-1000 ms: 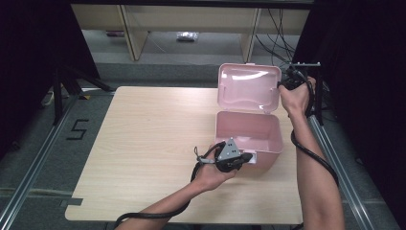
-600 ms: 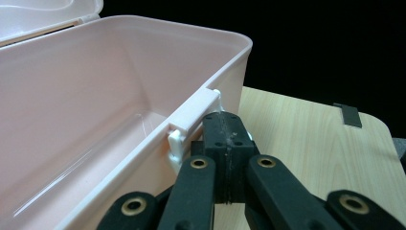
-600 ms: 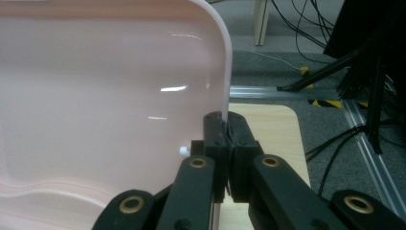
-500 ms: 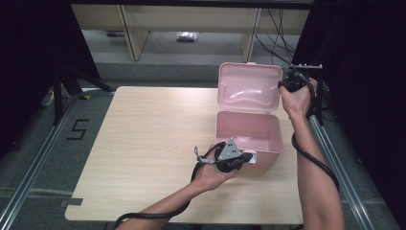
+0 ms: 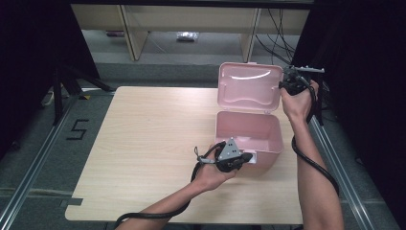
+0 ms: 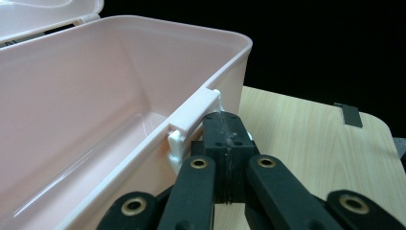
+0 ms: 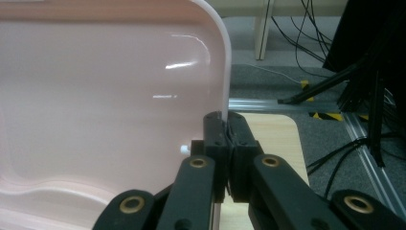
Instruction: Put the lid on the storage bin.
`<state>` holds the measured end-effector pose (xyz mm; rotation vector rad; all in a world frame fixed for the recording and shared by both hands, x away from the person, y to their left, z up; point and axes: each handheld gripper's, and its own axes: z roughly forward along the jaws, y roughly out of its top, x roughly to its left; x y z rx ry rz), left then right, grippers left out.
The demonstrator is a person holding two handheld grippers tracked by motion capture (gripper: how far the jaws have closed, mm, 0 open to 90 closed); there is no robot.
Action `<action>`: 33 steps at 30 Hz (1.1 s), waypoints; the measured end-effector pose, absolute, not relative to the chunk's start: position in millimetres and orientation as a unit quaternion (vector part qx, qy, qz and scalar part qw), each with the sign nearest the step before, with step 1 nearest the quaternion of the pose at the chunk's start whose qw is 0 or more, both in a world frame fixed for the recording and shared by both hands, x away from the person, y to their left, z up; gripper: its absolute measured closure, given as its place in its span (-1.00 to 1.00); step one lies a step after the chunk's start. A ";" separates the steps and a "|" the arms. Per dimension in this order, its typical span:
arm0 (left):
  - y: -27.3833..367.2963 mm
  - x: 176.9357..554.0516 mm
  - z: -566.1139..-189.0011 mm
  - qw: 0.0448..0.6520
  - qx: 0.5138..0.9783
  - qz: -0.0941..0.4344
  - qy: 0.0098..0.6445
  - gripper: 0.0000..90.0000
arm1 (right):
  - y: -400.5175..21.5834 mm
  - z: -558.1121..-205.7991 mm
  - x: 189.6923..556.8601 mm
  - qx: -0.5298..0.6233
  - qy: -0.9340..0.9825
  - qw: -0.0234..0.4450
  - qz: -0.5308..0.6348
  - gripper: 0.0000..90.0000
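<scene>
Lid [image 5: 249, 86] of the pink box [image 5: 246, 132] stands a touch more upright than a second ago, my right gripper [image 5: 287, 86] pinching its side edge. My left gripper [image 5: 242, 160] stays clamped on the white latch [image 6: 191, 120] at the front wall, steadying the box at the table's [image 5: 143, 134] right side, so opening looks nearly done.

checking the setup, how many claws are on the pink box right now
2. The left claw is shut on the white latch at the front wall of the pink box. The right claw is pinched on the side edge of the raised lid.
</scene>
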<state>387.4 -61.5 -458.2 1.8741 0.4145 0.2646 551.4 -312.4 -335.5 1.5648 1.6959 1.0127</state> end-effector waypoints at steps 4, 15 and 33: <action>-61.0 387.2 -457.2 0.560 0.801 0.114 0.177 1.00 | -311.6 -334.7 547.4 0.589 0.639 0.308 0.387 0.99; -61.6 387.3 -457.7 0.564 0.798 0.113 0.177 1.00 | -309.8 -334.2 537.5 0.591 0.629 0.315 0.396 1.00; -61.6 387.4 -457.4 0.563 0.800 0.114 0.176 1.00 | -310.0 -333.2 522.3 0.574 0.630 0.328 0.408 1.00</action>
